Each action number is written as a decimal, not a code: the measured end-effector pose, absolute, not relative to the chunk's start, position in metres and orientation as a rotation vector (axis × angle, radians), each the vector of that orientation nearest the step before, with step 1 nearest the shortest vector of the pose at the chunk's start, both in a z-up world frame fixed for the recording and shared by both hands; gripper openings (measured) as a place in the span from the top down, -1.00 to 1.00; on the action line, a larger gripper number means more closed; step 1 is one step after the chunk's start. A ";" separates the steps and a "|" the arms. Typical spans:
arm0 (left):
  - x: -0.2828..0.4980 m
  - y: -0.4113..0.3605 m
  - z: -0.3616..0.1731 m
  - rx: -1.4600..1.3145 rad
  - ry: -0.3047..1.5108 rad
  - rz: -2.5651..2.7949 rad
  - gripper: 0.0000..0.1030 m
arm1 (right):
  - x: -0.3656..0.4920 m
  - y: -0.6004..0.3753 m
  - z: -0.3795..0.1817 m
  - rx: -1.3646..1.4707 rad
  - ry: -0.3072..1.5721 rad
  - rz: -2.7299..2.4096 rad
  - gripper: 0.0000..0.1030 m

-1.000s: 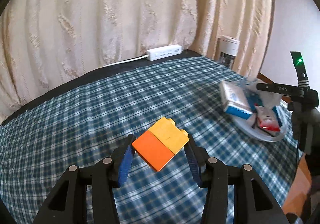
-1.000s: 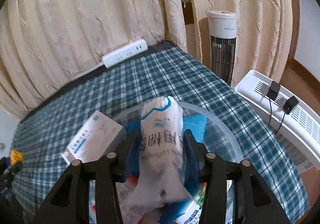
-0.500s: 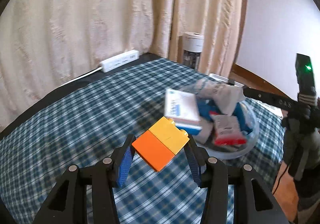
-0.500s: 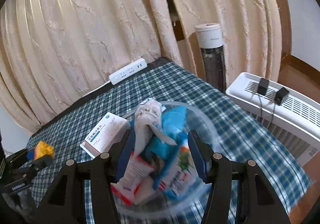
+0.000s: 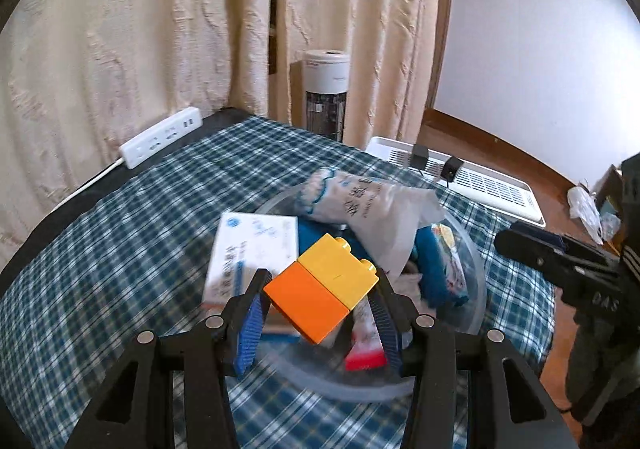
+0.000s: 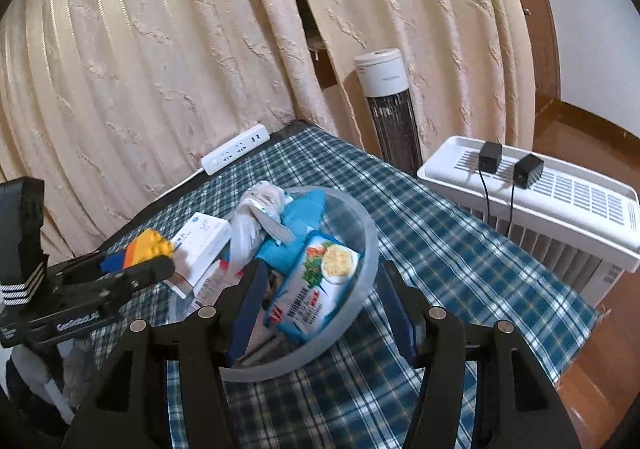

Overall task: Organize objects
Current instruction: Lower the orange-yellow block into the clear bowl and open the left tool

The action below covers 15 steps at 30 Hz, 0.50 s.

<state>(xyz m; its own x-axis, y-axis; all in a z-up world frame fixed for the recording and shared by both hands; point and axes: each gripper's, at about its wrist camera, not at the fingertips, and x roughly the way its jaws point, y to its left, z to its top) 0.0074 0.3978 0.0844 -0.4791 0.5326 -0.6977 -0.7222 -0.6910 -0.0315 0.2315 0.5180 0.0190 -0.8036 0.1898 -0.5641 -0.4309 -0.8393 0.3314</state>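
Cream curtains hang behind a table [image 5: 120, 289] covered in blue checked cloth, with a white power strip [image 5: 162, 137] at its far edge. The left tool [image 5: 320, 301] is clenched on an orange-and-yellow block [image 5: 324, 285] and holds it over the near side of the clear bowl [image 6: 368, 245], which is already heaped with packets and a white box [image 5: 252, 249]. The step in hand looks like adding the block; next it needs lowering into a free gap, then releasing. The right tool [image 6: 320, 309] is opening, nothing pinched between its pads, though a noodle packet [image 6: 320, 285] lies between them, probably resting in the bowl. Only the right view shows that packet's printed face; only the left shows the grip on the block squarely.
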 end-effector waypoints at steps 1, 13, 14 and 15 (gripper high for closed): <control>0.007 0.401 0.084 -0.903 0.349 2.176 -0.02 | 0.232 0.519 0.018 -0.752 0.657 2.618 -0.14; -0.009 0.418 0.069 -0.948 0.356 2.152 -0.36 | 0.232 0.524 0.001 -0.769 0.714 2.598 -0.14; -0.010 0.418 0.069 -0.948 0.350 2.158 -0.65 | 0.231 0.524 0.001 -0.770 0.717 2.599 -0.14; -0.009 0.415 0.071 -0.930 0.336 2.172 -0.71 | 0.231 0.523 0.000 -0.772 0.720 2.600 -0.14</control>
